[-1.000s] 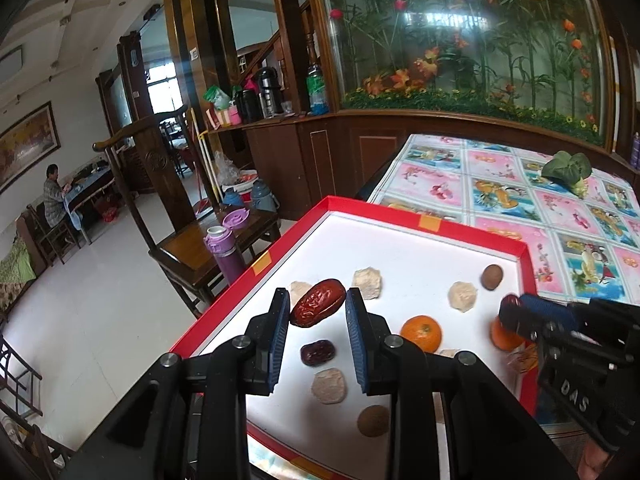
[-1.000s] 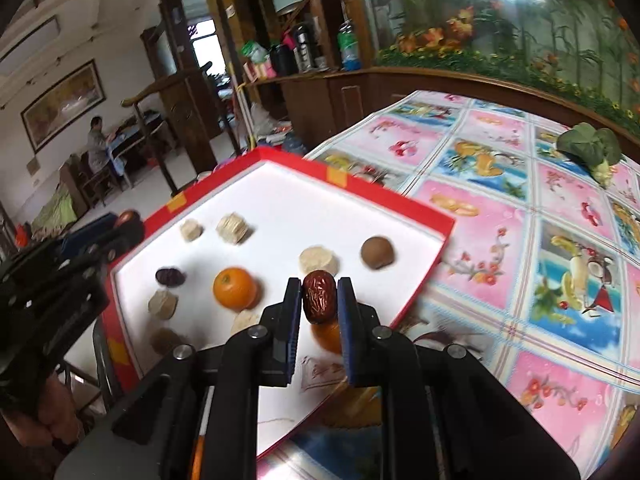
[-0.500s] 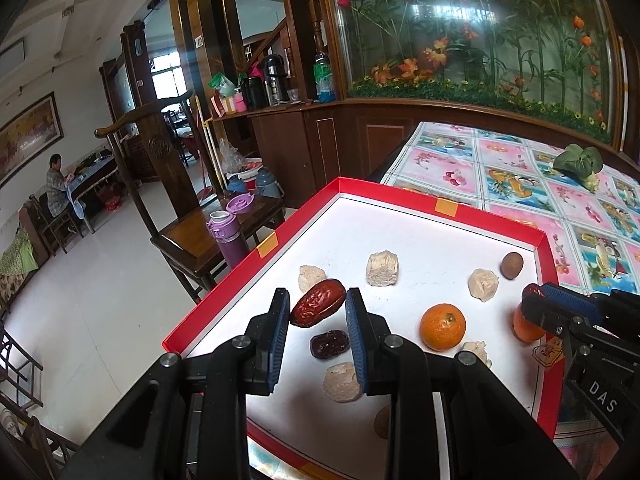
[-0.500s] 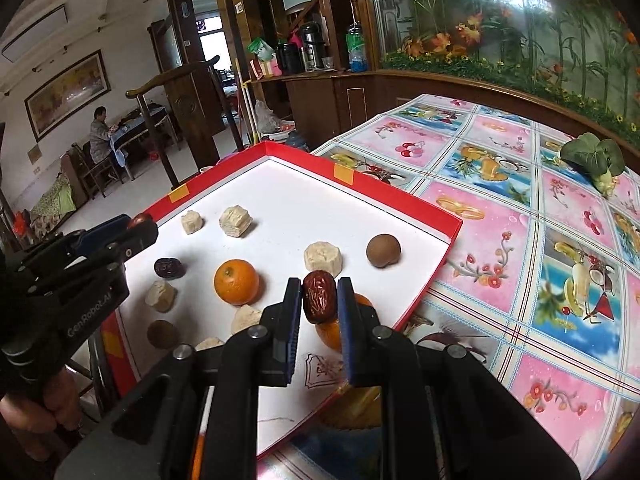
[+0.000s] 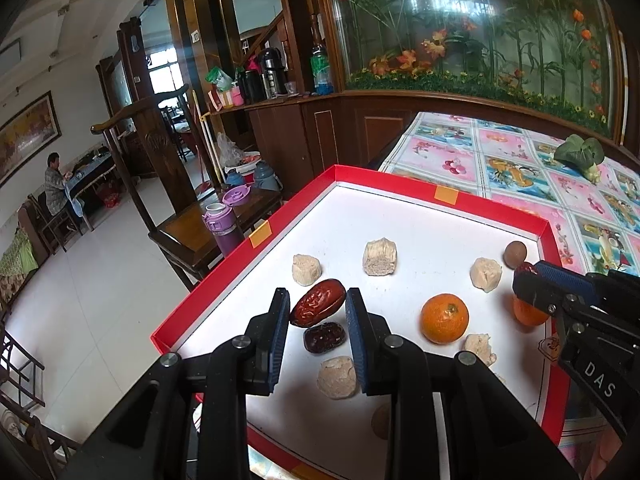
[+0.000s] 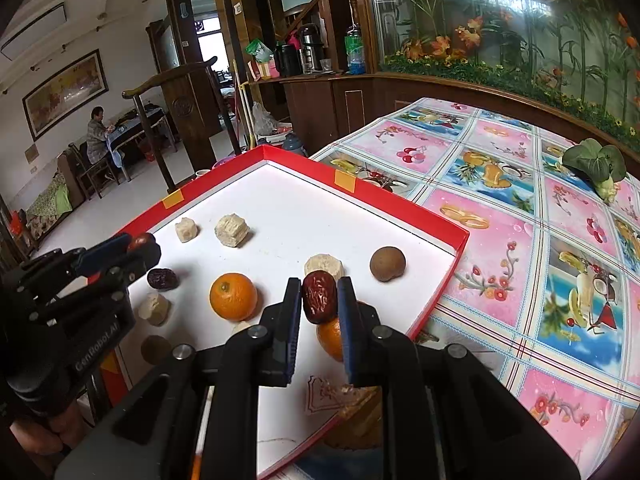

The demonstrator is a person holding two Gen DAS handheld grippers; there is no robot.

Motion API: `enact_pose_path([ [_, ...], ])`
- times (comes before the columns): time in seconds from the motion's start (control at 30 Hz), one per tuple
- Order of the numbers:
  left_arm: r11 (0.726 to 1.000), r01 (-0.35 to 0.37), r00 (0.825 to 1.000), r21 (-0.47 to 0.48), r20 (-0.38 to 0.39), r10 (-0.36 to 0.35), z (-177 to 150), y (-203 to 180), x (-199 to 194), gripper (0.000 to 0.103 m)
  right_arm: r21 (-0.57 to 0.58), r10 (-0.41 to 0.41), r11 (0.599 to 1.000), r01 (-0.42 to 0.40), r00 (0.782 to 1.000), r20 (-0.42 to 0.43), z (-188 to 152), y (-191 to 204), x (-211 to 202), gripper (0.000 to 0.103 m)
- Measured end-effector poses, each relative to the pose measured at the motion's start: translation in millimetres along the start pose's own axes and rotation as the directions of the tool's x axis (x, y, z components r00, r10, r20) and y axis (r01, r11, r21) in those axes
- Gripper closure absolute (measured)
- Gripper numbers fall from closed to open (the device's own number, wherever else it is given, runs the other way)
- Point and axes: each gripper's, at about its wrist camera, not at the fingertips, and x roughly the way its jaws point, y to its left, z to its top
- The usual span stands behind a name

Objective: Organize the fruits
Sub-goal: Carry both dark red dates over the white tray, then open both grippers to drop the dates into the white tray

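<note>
The left tool [image 5: 318, 308] is squeezed on a red date [image 5: 318, 307], held up over the red tray [image 5: 440, 194] on the counter [image 6: 520, 216]. The right tool [image 6: 319, 300] pinches another date [image 6: 319, 297] above the tray's near side. Not much looks sorted yet. An orange [image 6: 233, 297], a dark date [image 6: 162, 279], a brown ball [image 6: 387, 263] and pale lumps [image 6: 231, 230] lie spread apart in the tray.

R hand-held gripper [image 6: 319, 298] clamps red date [image 6: 319, 297] above red tray [image 6: 400, 202], w/ orange [image 6: 233, 296] near.
</note>
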Motion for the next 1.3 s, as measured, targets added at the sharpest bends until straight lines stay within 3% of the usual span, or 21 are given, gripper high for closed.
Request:
enact_pose_path([
  [0.5, 1.0, -0.009, 0.999, 0.01, -0.039, 0.009, -5, -1, 11, 0.075, 0.013, -0.001, 1.0, 0.001, 1.0, -0.008, 6, 1, 12, 0.08],
  [0.57, 1.0, -0.013, 0.999, 0.009, -0.041, 0.014, -5, -1, 11, 0.075, 0.02, 0.001, 1.0, -0.001, 1.0, -0.008, 7, -1, 13, 0.075],
  [0.67, 1.0, -0.015, 0.998, 0.007, -0.053, 0.016, -6, -1, 14, 0.074, 0.025, 0.006, 1.0, -0.006, 1.0, -0.002, 7, -2, 11, 0.055],
  [0.77, 1.0, -0.013, 0.998, 0.006, -0.057, 0.014, -7, -1, 14, 0.073, 0.042, 0.026, 0.999, -0.026, 1.0, 0.017, 8, -4, 6, 0.052],
  [1.17, 0.999, -0.048, 0.999, 0.015, 0.016, 0.048, 4, -4, -16, 0.036, 0.047, 0.01, 0.999, -0.016, 0.993, 0.116, 13, -12, -24, 0.05],
  [1.3, 0.998, -0.064, 0.997, 0.018, 0.046, 0.063, 7, -6, -29, 0.028, 0.041, 0.008, 0.999, -0.013, 0.991, 0.131, 11, -13, -34, 0.044],
])
